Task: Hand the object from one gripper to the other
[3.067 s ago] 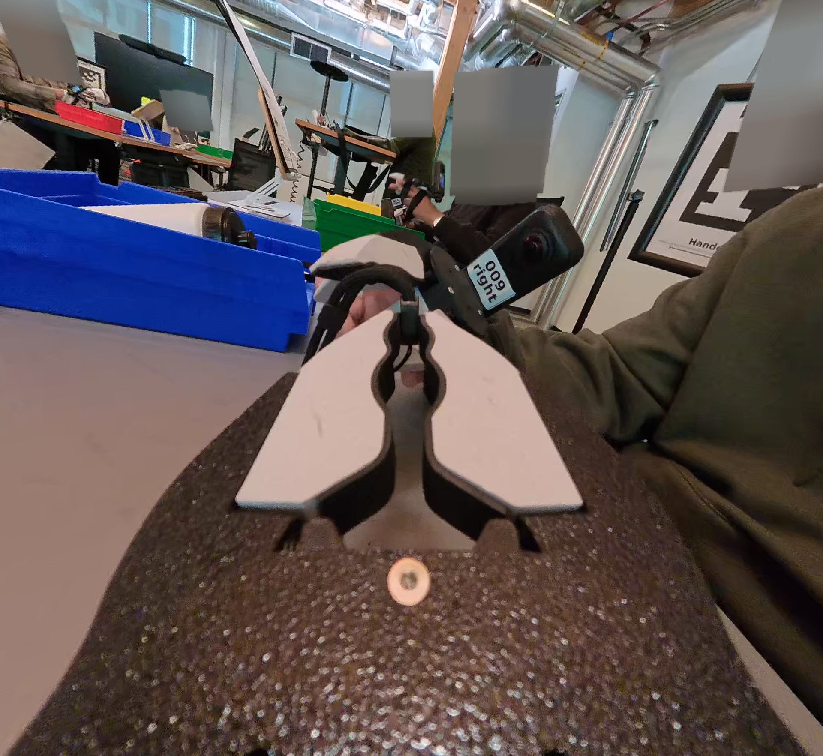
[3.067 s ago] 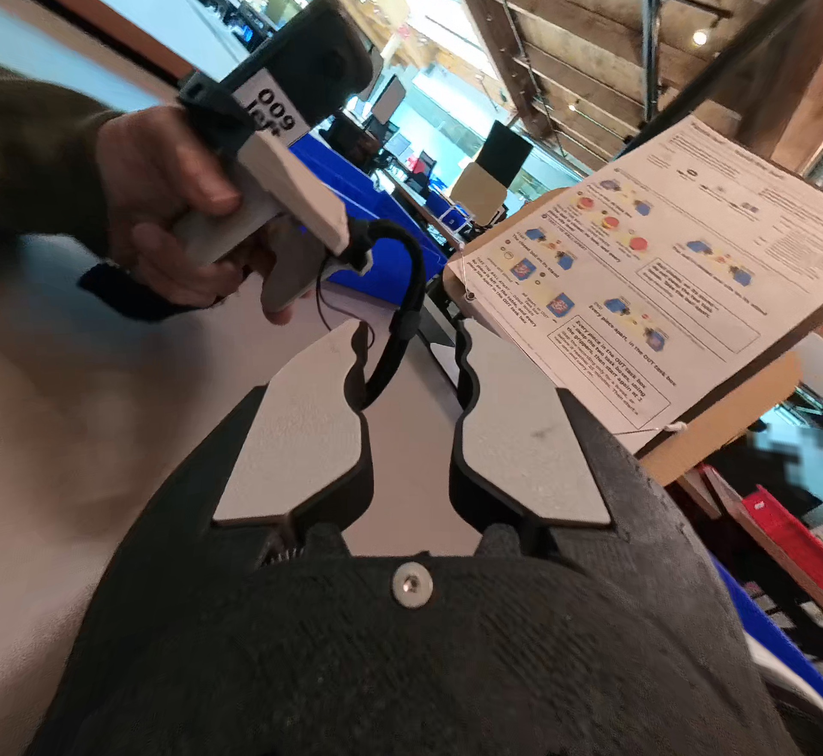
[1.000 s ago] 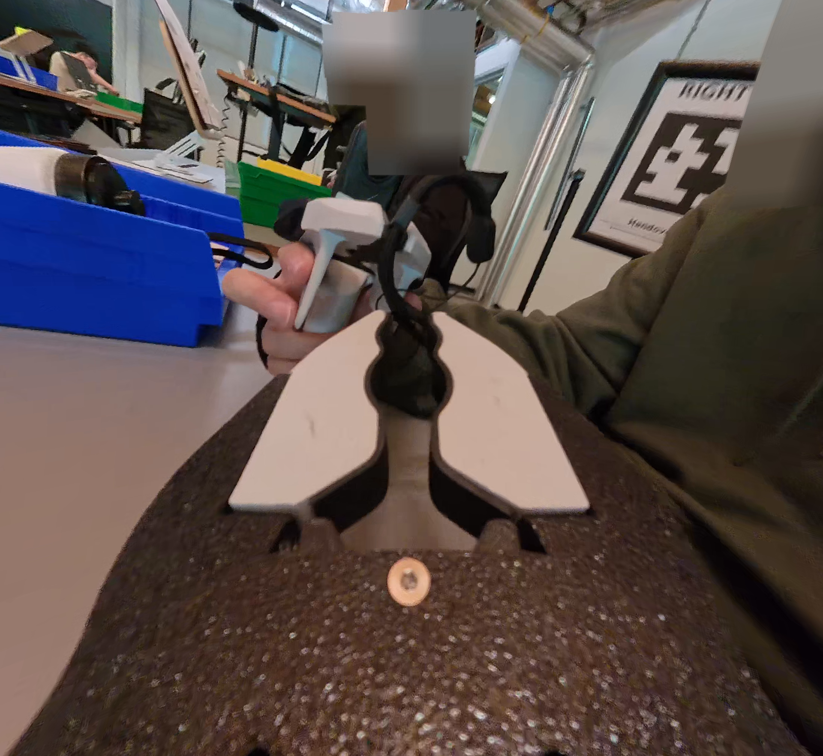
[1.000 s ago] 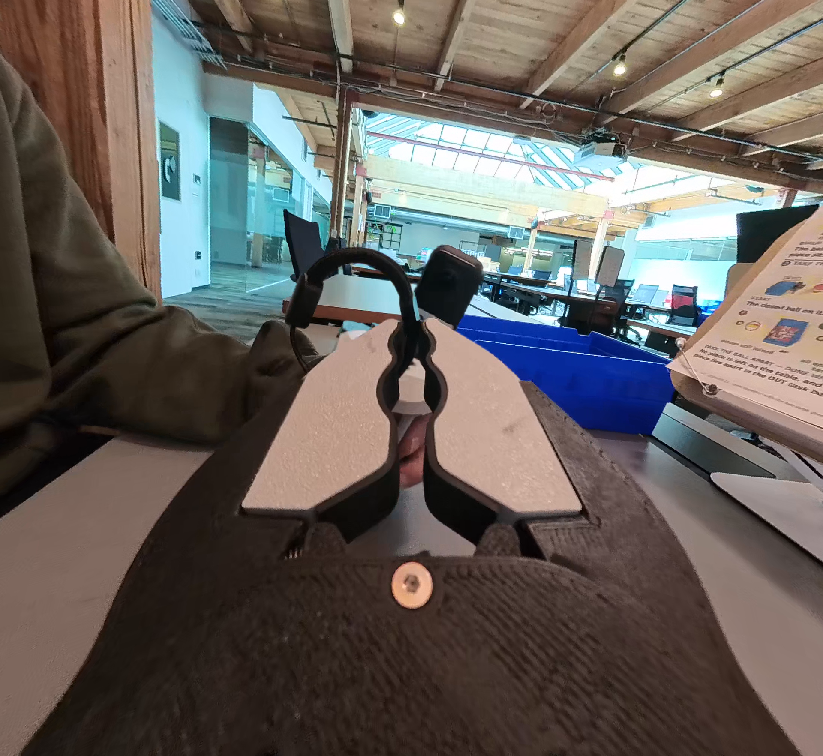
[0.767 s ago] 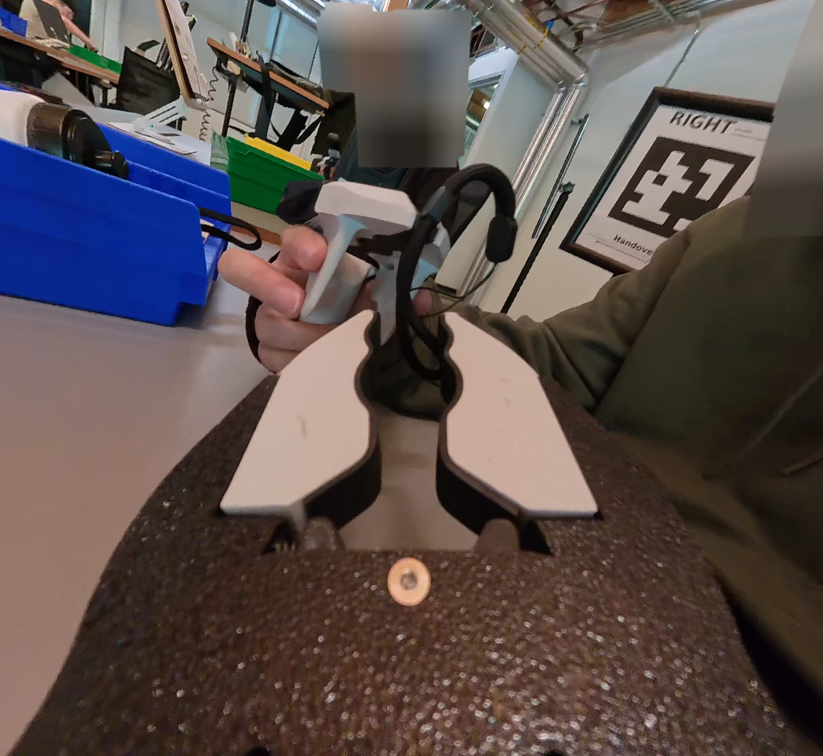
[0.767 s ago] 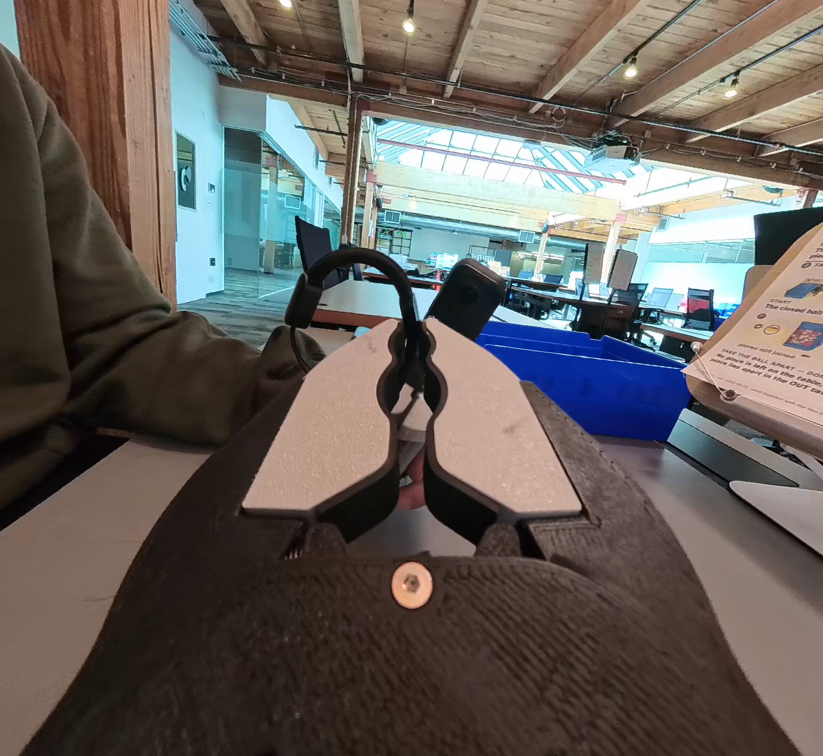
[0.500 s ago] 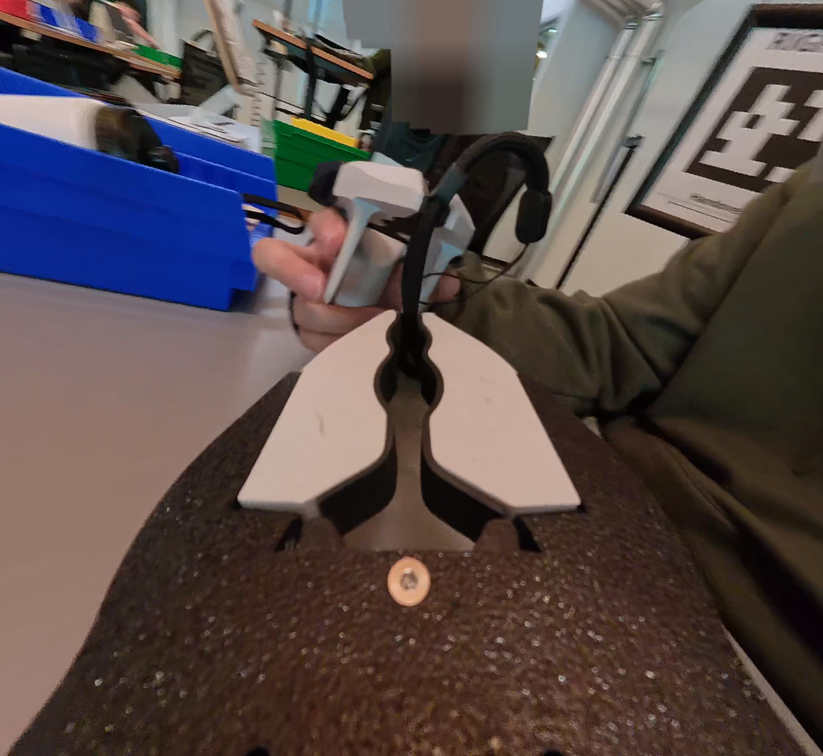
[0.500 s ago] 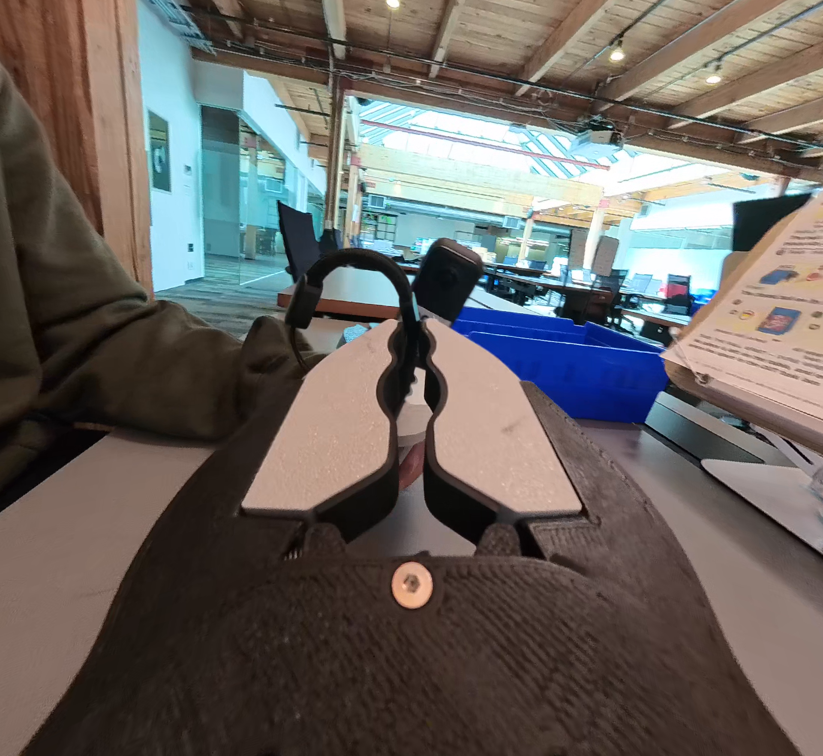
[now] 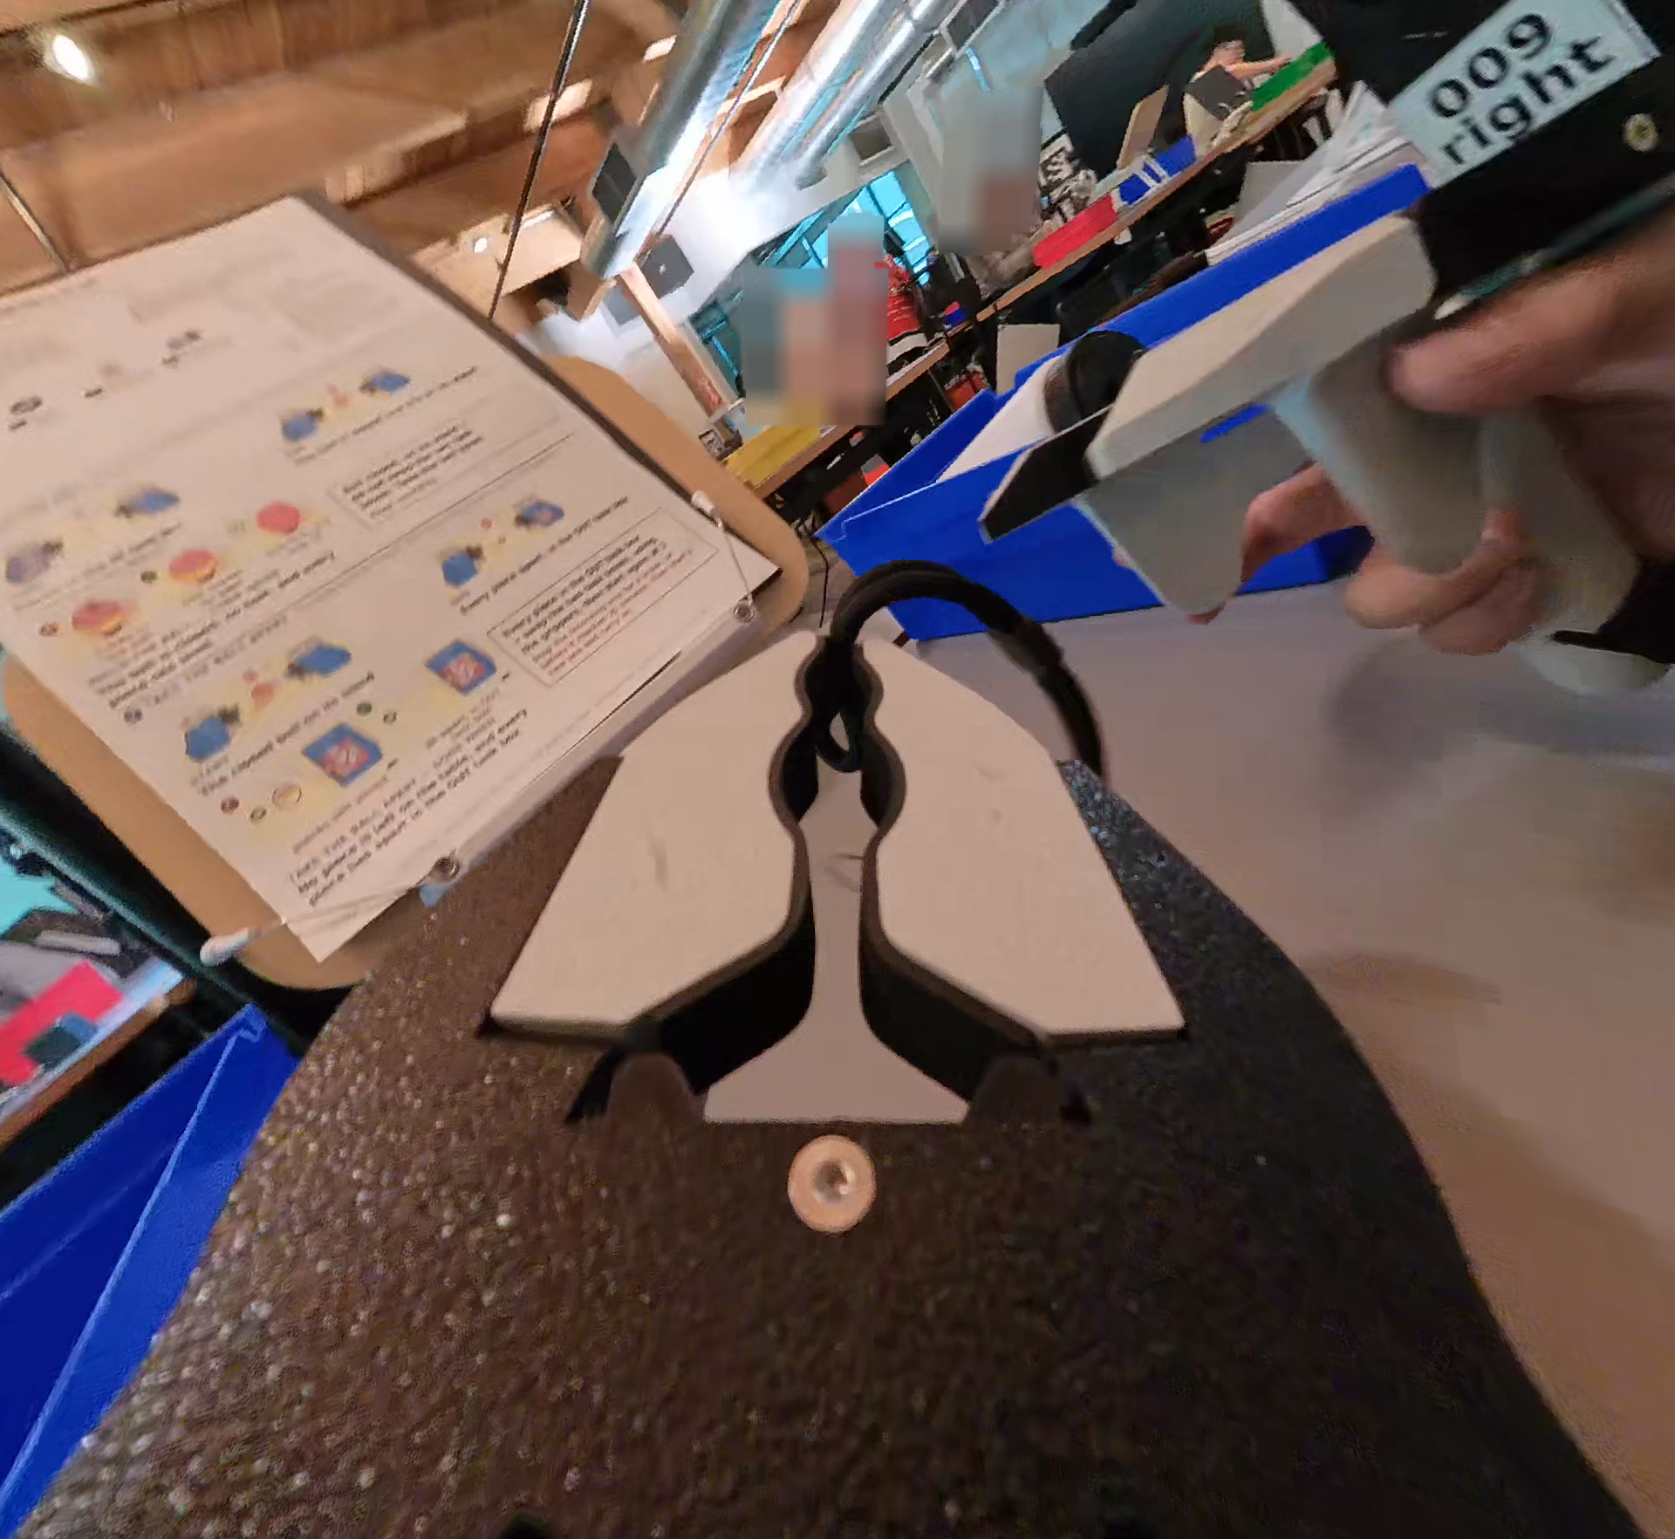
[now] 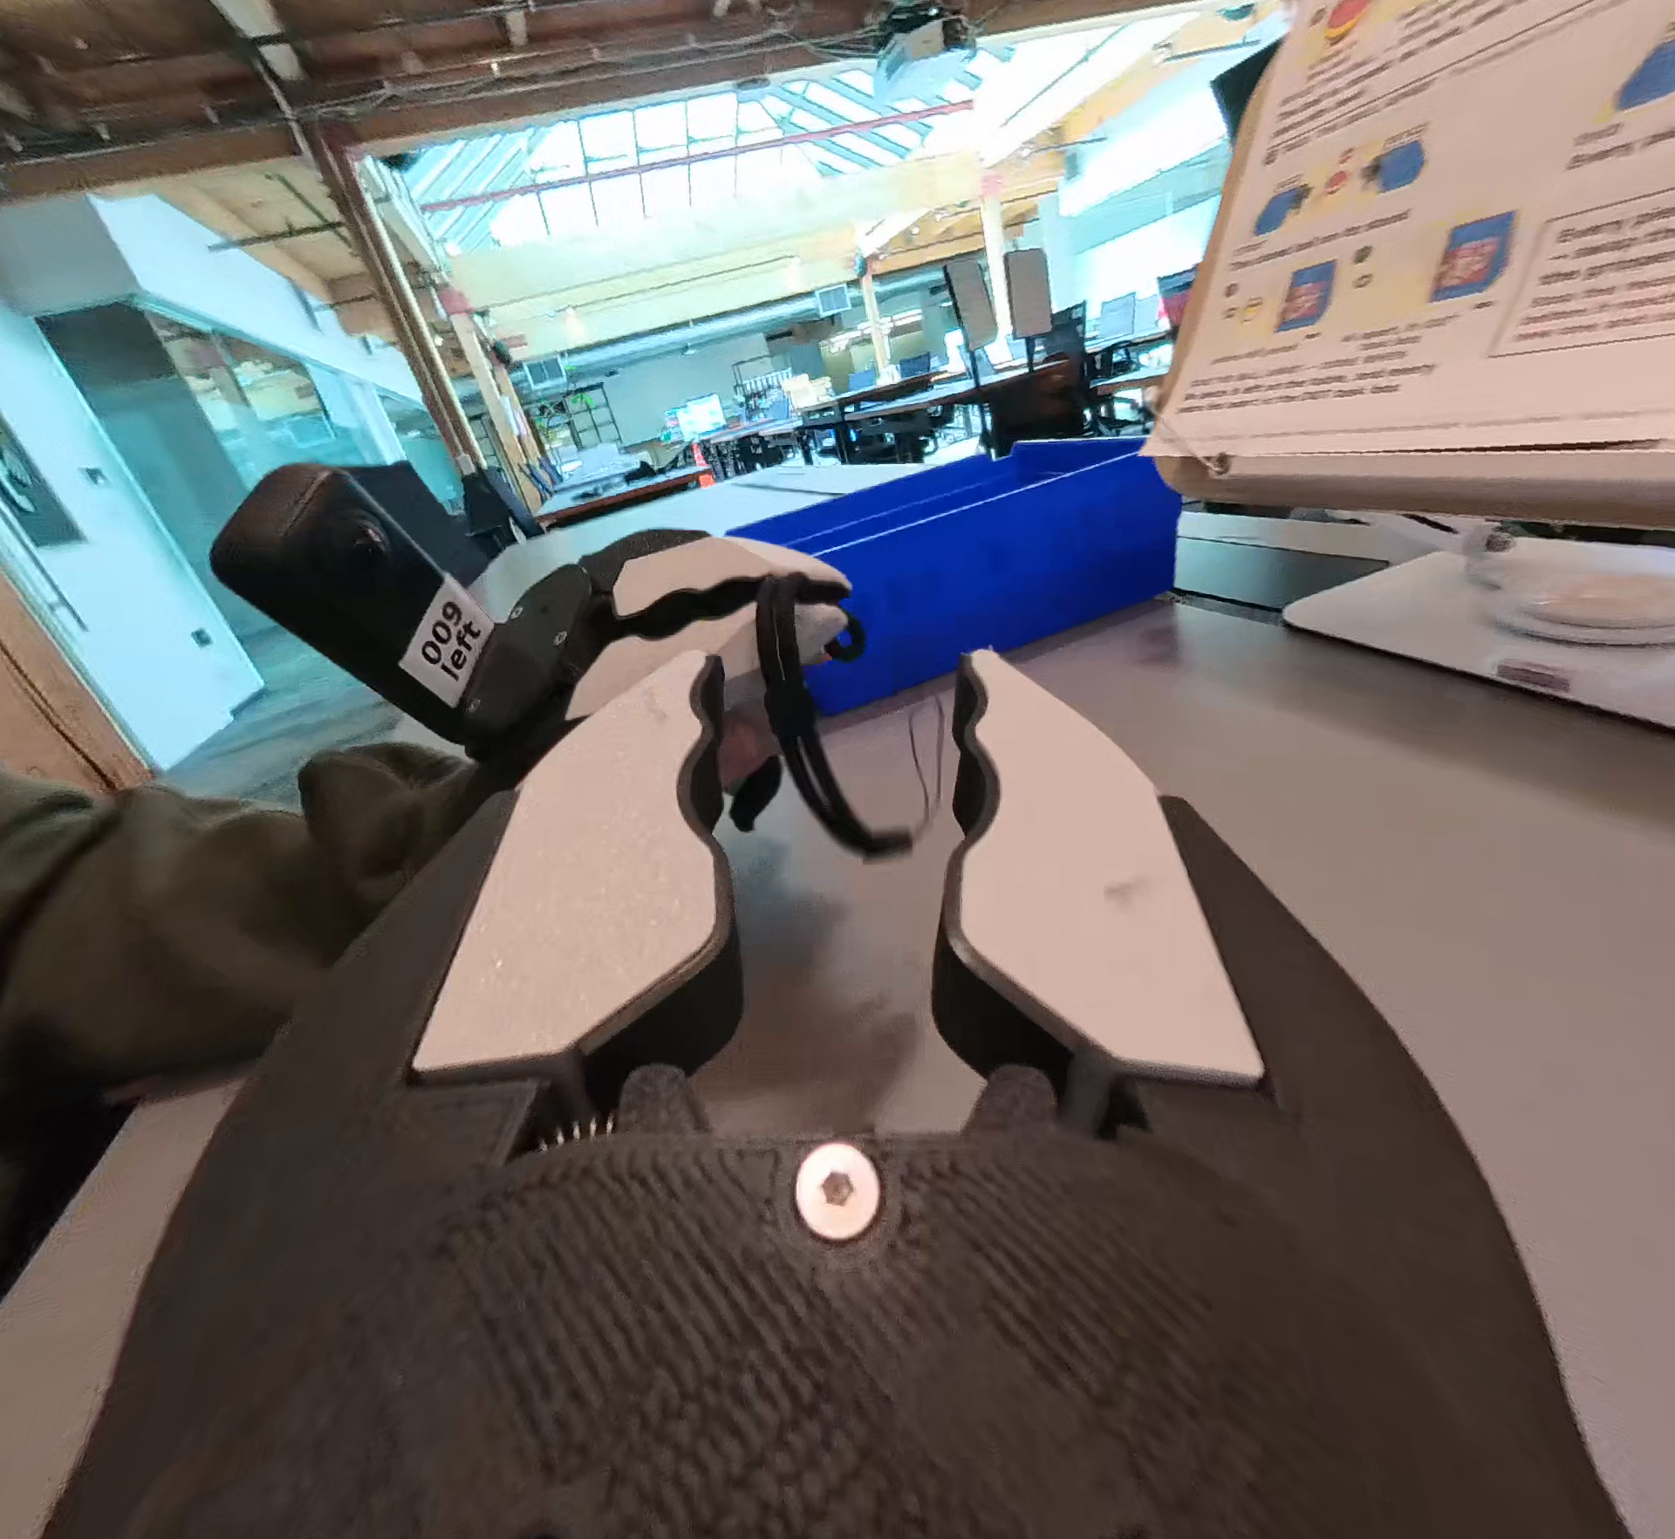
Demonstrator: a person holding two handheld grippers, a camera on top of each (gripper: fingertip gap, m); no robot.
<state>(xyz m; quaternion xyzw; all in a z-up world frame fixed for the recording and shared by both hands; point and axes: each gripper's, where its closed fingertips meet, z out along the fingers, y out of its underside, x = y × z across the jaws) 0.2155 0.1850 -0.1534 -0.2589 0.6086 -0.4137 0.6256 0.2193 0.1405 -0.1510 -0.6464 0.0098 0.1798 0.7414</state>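
Left of the blue bin (image 10: 952, 562), the left gripper (image 9: 838, 662) has its jaws pinched narrow on a black headset (image 9: 961, 634), whose band arcs above the grey tabletop (image 9: 1360, 861). Nearer than the bin, the right gripper (image 10: 838, 716) stands with jaws wide, gripping nothing, the headset dangling between its fingers.

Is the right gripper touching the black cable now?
Apart. In the right wrist view the right gripper has its jaws wide open, and the black cable hangs between them from the shut left gripper, clear of both.
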